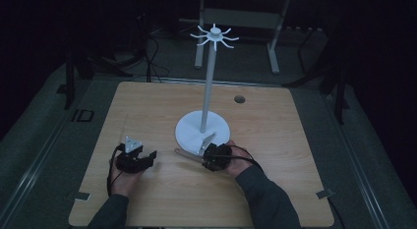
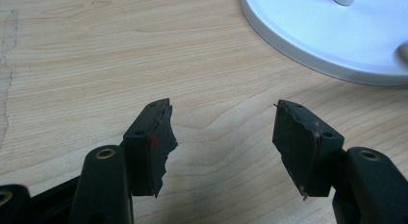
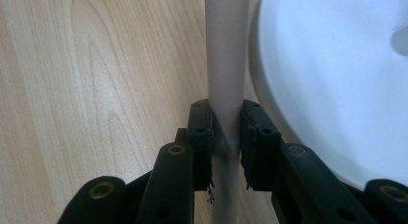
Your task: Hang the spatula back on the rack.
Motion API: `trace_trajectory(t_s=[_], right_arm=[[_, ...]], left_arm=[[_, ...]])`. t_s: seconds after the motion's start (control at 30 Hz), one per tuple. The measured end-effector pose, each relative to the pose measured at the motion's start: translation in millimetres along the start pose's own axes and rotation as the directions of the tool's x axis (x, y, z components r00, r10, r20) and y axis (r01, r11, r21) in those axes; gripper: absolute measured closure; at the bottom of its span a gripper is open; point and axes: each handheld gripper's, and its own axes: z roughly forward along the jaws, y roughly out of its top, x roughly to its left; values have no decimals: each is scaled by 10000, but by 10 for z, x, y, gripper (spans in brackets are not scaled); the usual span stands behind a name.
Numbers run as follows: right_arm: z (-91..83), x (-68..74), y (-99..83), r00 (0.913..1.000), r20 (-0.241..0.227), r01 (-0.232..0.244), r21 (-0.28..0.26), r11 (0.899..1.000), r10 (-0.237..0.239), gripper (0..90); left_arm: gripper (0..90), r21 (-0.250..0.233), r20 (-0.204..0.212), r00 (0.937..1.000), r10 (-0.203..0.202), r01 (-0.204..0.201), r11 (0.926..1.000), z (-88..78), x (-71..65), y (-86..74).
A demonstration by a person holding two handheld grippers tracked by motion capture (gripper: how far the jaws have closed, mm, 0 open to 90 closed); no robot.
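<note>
On a pale wooden table [image 1: 275, 155] stands a white stand [image 1: 202, 129], a round base with a thin upright pole topped by a ring of short curved hooks. The right gripper [image 1: 209, 153] sits just in front of that base, at its near edge, and its jaws are closed onto a long, flat grey utensil [image 1: 189, 154]. In the right gripper view the two black pads press on either side of the utensil's handle [image 3: 226, 89], which runs straight up between them with the white base just to its right. In the high view one end of the utensil lies on the wood toward the left, and a pale piece rises over the base's rim. The left gripper [image 1: 147, 157] rests on the table well to the left, apart from the stand; its jaws stand wide with nothing between them, bare wood showing in the gap. No brand, label or writing can be read on any of these things.
</note>
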Motion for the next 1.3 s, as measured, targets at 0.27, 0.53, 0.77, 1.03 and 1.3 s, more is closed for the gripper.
trace_trajectory(t_s=[0.27,0.53,0.77,1.03,1.3], right_arm=[[-196,-40,-77,9987,431,-249,-908,9956,289,757],[-373,-91,-164,9936,830,-617,-1647,9844,762,758],[-507,-124,-246,9846,1236,-927,-2296,9689,1235,758],[-657,-130,-337,9704,1690,-1161,-2996,9470,1725,757],[-798,-156,-395,9542,1952,-1422,-3713,9175,2269,757]], left_arm=[[394,-5,-15,10000,7,-7,10000,1,-5,2],[394,-22,-17,10000,-5,5,10000,-4,-7,-2],[393,-52,-32,10000,-25,25,10000,-1,-10,-1],[393,-55,-30,10000,15,-15,10000,6,-19,4],[392,-18,-28,10000,33,-33,10000,4,-14,4]])
